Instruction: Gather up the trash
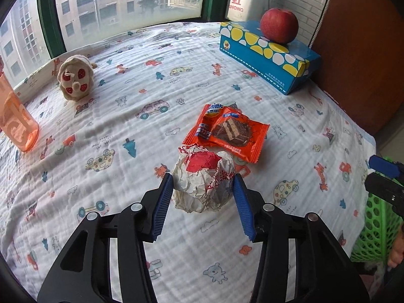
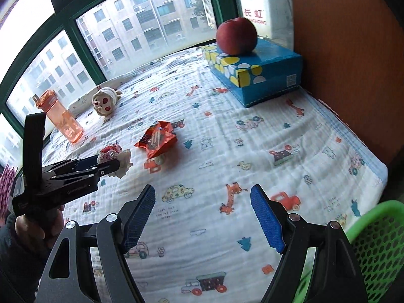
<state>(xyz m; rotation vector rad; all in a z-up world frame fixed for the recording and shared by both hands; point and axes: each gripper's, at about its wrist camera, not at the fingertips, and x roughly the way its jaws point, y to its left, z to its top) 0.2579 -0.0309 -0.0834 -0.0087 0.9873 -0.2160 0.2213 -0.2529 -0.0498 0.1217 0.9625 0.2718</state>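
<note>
Overhead, nothing; underfoot, a bed (image 1: 106,131) under a white quilted sheet printed with cars, bears and trees, beside a green-framed window (image 2: 83,40) facing apartment blocks. Red lettering "长虹" with "CHANGHONG" partly legible shows behind the apple (image 2: 236,36) on the blue tissue box (image 2: 267,75). The left tool (image 1: 203,189) straddles a crumpled paper ball (image 1: 203,184), pads spread, contact unclear. The right tool (image 2: 202,217) hangs released, near a green basket (image 2: 378,247). An orange wafer wrapper (image 1: 227,132) lies just beyond the ball.

Window sign (image 2: 253,16) "长虹", perhaps "CHANGHONG", snack wrapper (image 1: 227,131) text unreadable
</note>
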